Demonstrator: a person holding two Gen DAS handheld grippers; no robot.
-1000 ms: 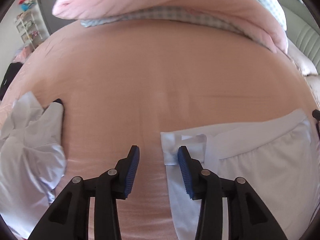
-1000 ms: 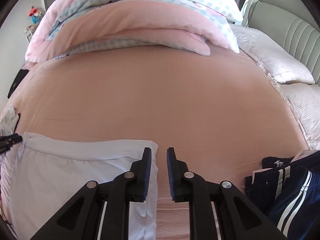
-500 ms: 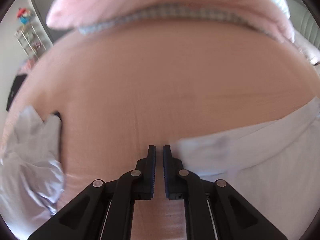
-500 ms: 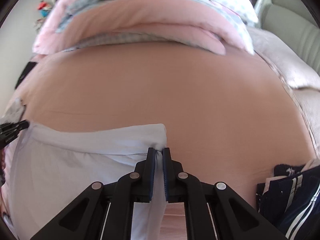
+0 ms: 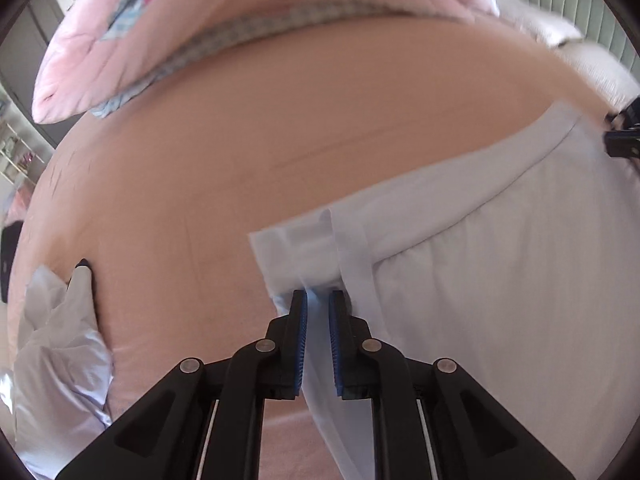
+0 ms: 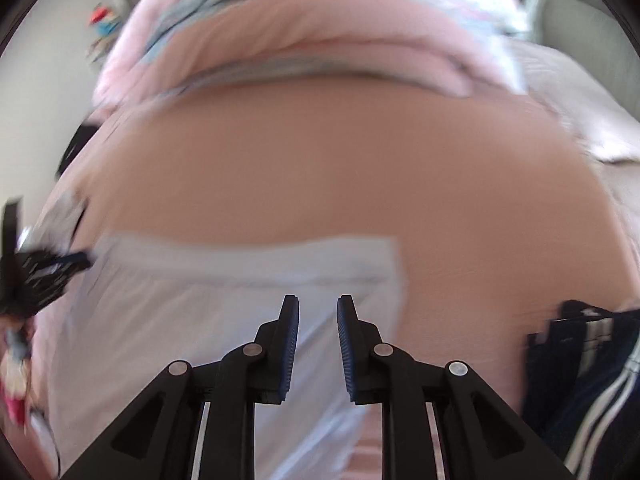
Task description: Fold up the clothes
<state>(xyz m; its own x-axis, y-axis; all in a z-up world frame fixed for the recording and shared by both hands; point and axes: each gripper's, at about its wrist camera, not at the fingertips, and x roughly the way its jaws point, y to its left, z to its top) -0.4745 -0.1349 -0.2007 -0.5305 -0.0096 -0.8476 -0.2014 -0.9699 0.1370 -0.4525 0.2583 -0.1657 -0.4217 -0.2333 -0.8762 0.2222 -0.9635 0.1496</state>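
White garment (image 5: 500, 280) corner clamped by left hand-held gripper (image 5: 318, 300); right hand-held gripper (image 6: 318, 304) released above its edge.

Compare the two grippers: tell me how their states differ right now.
The left gripper is shut on the white garment, with fabric pinched between its pads; the right gripper shows a gap between its fingers, and nothing visibly sits in it. The left grips the garment's waistband corner; the right hangs over the garment near its other corner. Both have black fingers with blue ridged pads.
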